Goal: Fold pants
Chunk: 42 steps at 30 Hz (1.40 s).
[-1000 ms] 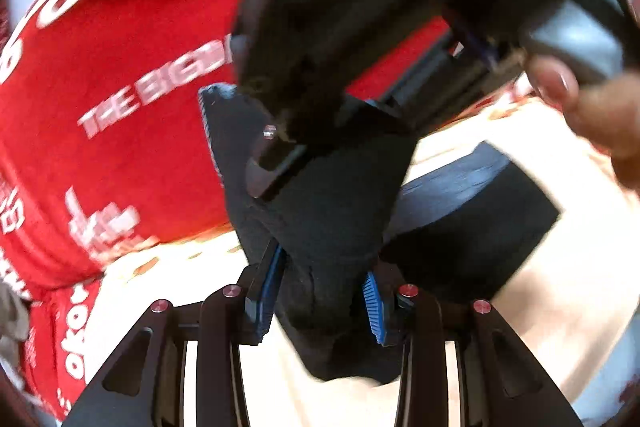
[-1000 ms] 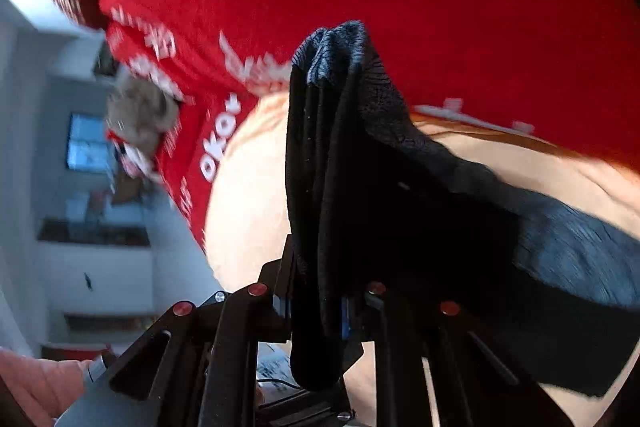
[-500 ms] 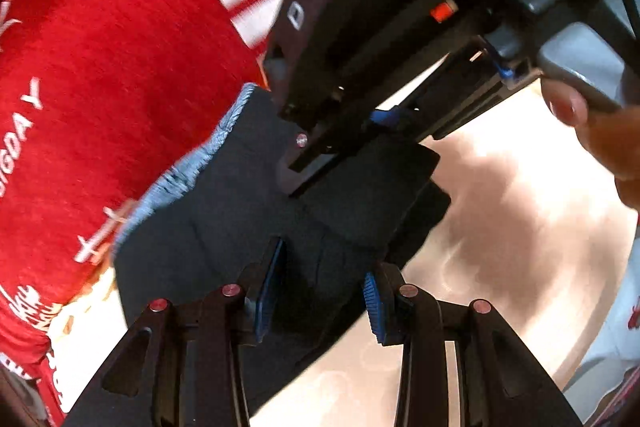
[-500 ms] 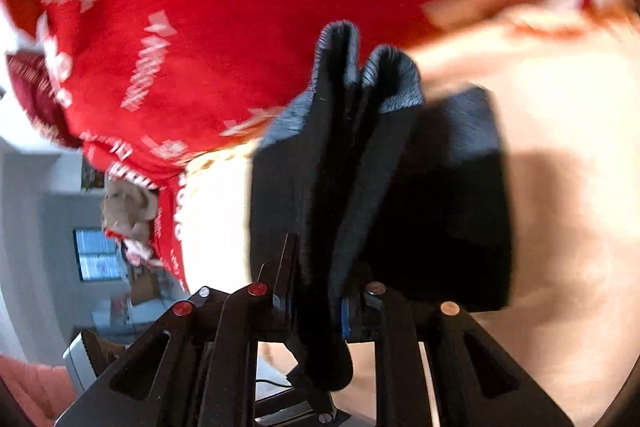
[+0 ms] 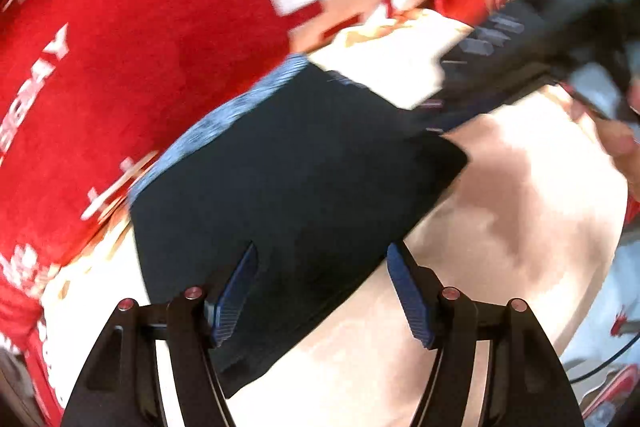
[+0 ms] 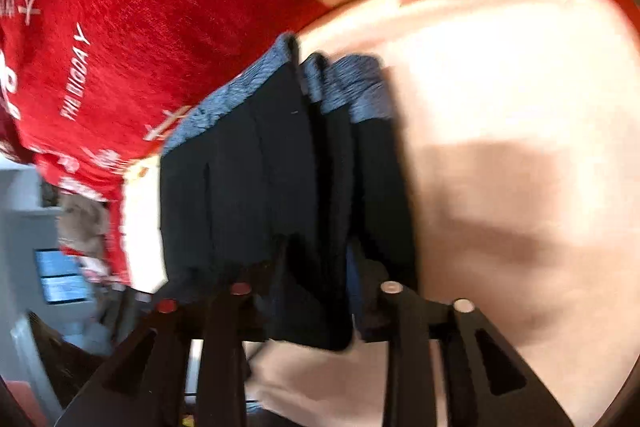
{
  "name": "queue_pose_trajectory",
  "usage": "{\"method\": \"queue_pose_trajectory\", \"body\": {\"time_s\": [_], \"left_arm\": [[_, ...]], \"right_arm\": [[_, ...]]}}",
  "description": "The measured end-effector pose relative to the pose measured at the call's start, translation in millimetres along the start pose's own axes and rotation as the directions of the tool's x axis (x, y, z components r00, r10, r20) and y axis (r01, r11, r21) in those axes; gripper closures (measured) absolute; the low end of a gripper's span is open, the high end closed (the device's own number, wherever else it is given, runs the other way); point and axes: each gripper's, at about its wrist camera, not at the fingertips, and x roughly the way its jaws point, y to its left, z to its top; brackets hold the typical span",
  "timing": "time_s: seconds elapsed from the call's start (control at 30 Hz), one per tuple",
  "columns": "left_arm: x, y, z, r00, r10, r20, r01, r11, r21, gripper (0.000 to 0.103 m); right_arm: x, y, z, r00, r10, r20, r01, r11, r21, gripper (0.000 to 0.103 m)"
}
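Note:
The black pants (image 5: 304, 167) lie folded into a flat rectangle on the beige table (image 5: 500, 227), their grey-blue waistband edge toward the red cloth. My left gripper (image 5: 322, 291) hovers over their near edge. Its jaws are opening and the blue pads stand clear of the fabric on both sides. In the right wrist view the pants (image 6: 248, 187) show as several stacked layers. My right gripper (image 6: 316, 279) straddles one upright fold, and its jaws are opening with that fold loose between them. The picture there is blurred.
A red cloth with white lettering (image 5: 140, 47) covers the far side of the table and borders the waistband (image 6: 140, 27). The black housing of the right tool (image 5: 552, 27) and a person's hand (image 5: 616, 143) sit at the upper right. Bare beige tabletop (image 6: 500, 107) lies right of the pants.
Both grippers came down with the held pants and laid them folded on the table. Both pairs of jaws have spread apart from the fabric. The right tool has drawn back from the left camera.

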Motion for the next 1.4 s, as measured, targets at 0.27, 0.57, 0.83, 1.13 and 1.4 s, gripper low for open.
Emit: {"method": "queue_pose_trajectory", "body": {"time_s": [0.27, 0.57, 0.83, 1.13, 1.4], "left_arm": [[-1, 55, -25, 0.991, 0.019, -0.131, -0.047, 0.975, -0.216, 0.035], [15, 87, -47, 0.978, -0.046, -0.206, -0.040, 0.917, -0.397, 0.011], [17, 91, -56, 0.971, -0.070, -0.227, -0.038, 0.897, -0.440, 0.005], [18, 102, -69, 0.957, -0.090, -0.275, -0.051, 0.883, -0.466, 0.005], [17, 106, -74, 0.956, -0.108, -0.274, -0.032, 0.887, -0.460, 0.005]], "right_arm": [[-34, 3, -36, 0.986, -0.153, 0.060, 0.151, 0.988, 0.039, 0.058], [-18, 56, -45, 0.978, -0.179, 0.109, 0.190, 0.976, -0.103, 0.065], [18, 38, -52, 0.978, -0.202, 0.049, 0.203, 0.979, -0.009, 0.065], [13, 49, -63, 0.971, -0.237, 0.019, 0.237, 0.971, -0.020, 0.064], [8, 59, -92, 0.978, -0.206, -0.013, 0.206, 0.978, 0.014, 0.056]]}}
